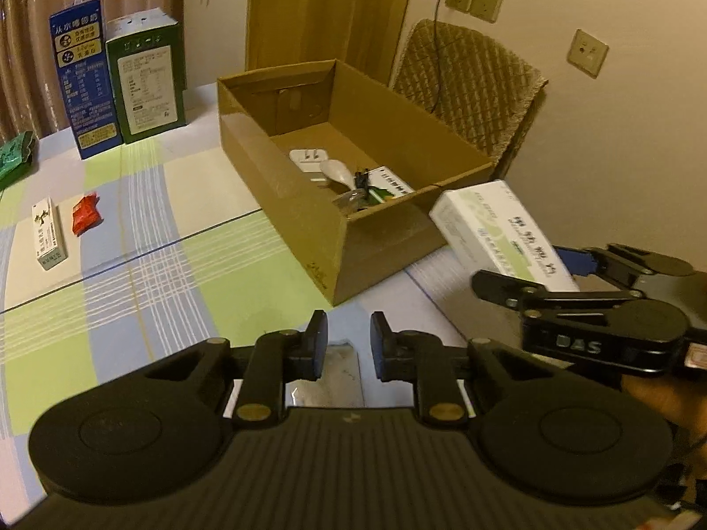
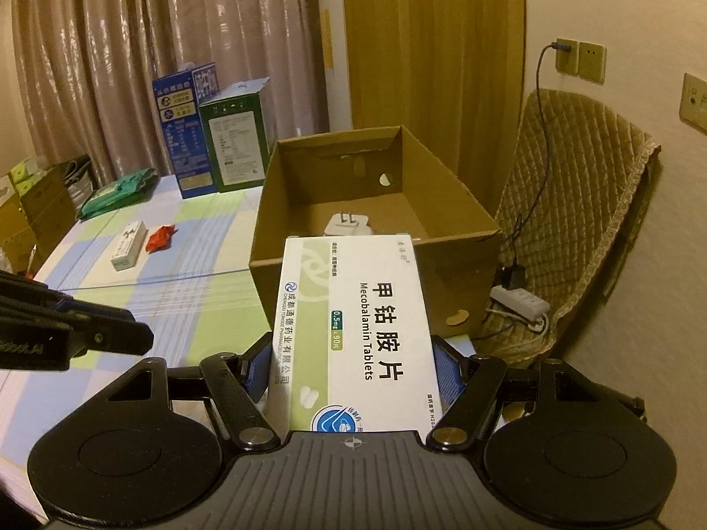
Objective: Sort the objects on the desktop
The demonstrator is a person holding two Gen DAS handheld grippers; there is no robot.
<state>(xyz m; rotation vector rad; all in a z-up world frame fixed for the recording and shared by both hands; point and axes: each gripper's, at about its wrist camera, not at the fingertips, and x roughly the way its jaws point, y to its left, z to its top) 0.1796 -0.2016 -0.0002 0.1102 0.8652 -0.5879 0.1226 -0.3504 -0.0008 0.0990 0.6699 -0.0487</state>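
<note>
Inside cardboard box [image 1: 283, 203]: charger plug [image 1: 305, 159], spoon [image 1: 336, 172], sundries, filed. Right claw [image 2: 353, 366] grips my tablet box [image 2: 353, 318], short of it. Left claw [image 1: 349, 344] closed, empty. On worktop [image 1: 176, 274]: slim carton [image 1: 48, 236], red packet [image 1: 86, 220], outstanding.

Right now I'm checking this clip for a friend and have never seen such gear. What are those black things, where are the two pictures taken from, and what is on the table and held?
The black things are two hand-held grippers, each with two fingers and a camera that looks along them. One picture comes from the left gripper, the other from the right gripper.

The left gripper holds nothing and counts as shut. The right gripper clamps a white tablet box, aimed toward an open cardboard box.

Inside the cardboard box lie a white plug adapter and other small items.

On the checked tablecloth sit a small white carton, a red packet, a green bag and two tall cartons, blue and green.
</note>
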